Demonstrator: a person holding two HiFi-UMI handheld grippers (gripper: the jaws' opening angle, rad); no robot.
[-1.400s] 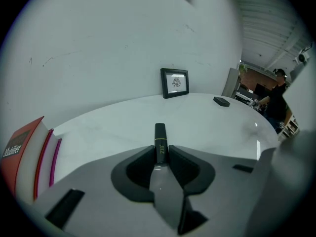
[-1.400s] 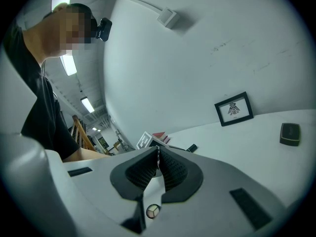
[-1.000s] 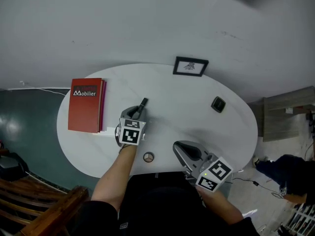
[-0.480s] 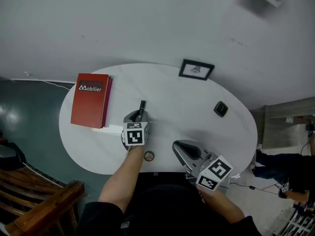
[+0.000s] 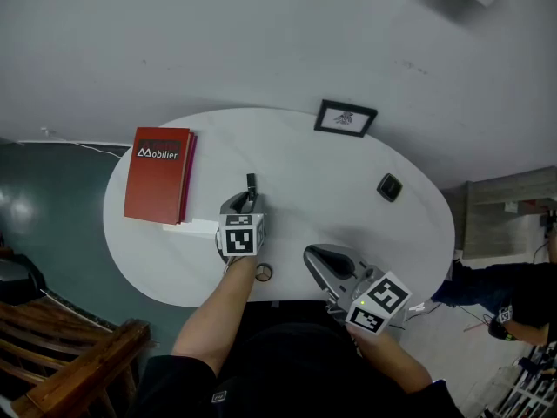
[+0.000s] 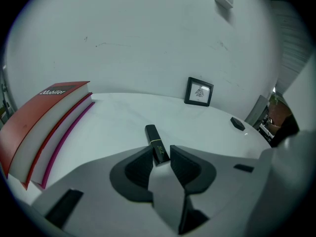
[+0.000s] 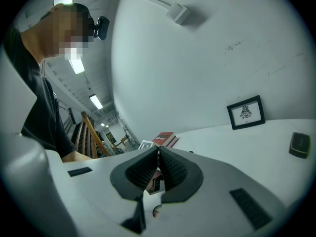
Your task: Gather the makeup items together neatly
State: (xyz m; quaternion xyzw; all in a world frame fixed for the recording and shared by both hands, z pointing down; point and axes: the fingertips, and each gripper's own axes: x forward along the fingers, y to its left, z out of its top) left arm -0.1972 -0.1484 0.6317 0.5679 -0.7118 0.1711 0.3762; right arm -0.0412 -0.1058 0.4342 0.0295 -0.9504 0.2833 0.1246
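On table (image 5: 348,177), L claw (image 6: 161,152) just opened wider, lipstick (image 6: 153,135) between jaws.

Indoor room: white table (image 5: 331,194), framed picture (image 5: 345,117)

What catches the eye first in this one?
The left gripper at mid-table, with a black lipstick tube lying between jaws that have just been opening, the pads not pressing it. Next come the red book at the white table's left edge and the framed picture at its far edge. The right gripper is shut and empty near the front.
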